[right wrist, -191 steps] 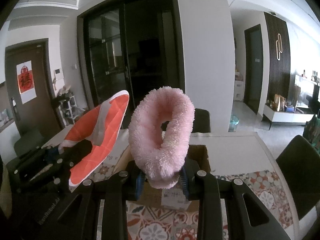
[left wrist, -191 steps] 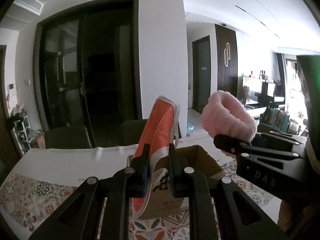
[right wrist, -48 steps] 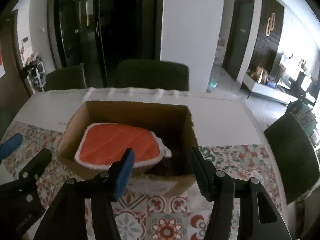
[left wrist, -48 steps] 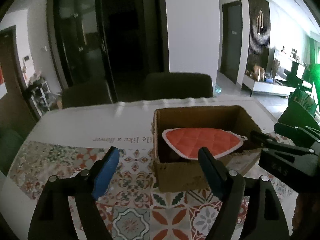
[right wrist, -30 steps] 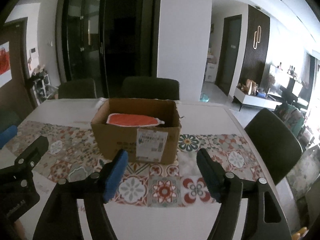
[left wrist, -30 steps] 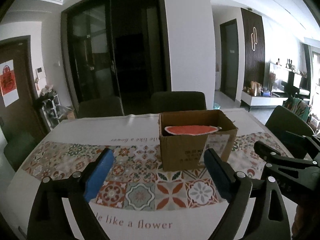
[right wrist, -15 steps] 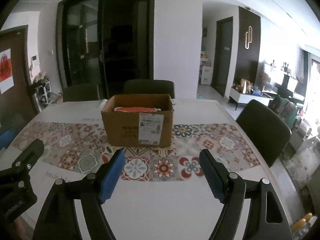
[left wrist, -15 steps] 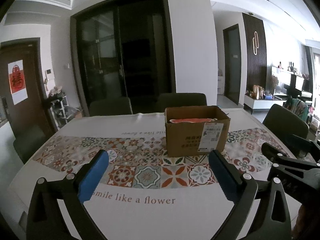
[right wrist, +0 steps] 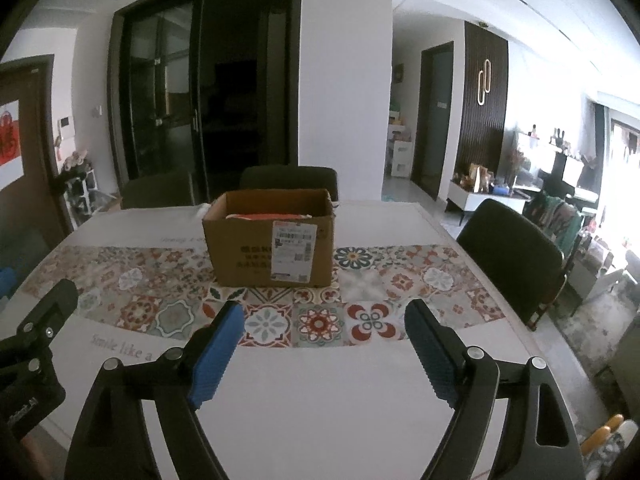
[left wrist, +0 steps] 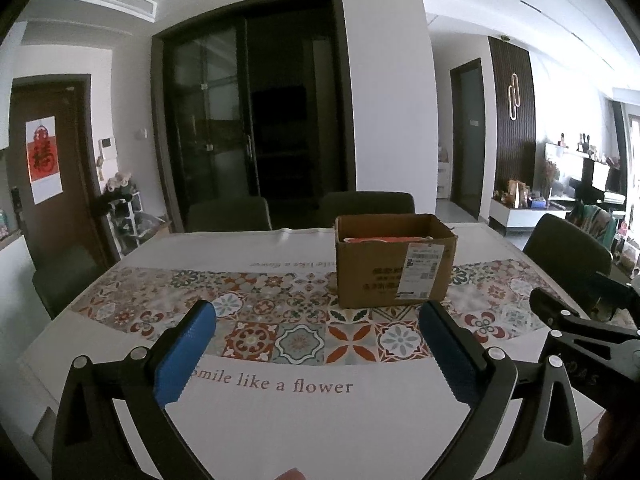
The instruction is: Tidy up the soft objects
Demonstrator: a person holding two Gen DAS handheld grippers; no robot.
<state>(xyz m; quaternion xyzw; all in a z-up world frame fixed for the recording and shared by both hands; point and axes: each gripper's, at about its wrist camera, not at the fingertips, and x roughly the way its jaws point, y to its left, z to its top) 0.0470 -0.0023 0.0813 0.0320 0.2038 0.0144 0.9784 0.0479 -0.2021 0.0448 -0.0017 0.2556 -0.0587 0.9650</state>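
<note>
Patterned tablecloth (left wrist: 280,344) covers the table beneath the left gripper (left wrist: 316,318) and right gripper (right wrist: 320,314), each empty with blue pads spread wide. Farther back stands a cardboard box (right wrist: 256,256) holding the orange pot holder (right wrist: 272,215), dark chairs (right wrist: 288,178) behind.

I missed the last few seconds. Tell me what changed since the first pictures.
The left tool let go of the orange pad, the right tool the pink fluffy ring; both now open, pulled back from the cardboard box. Box unmoved on the table; ring not visible.
</note>
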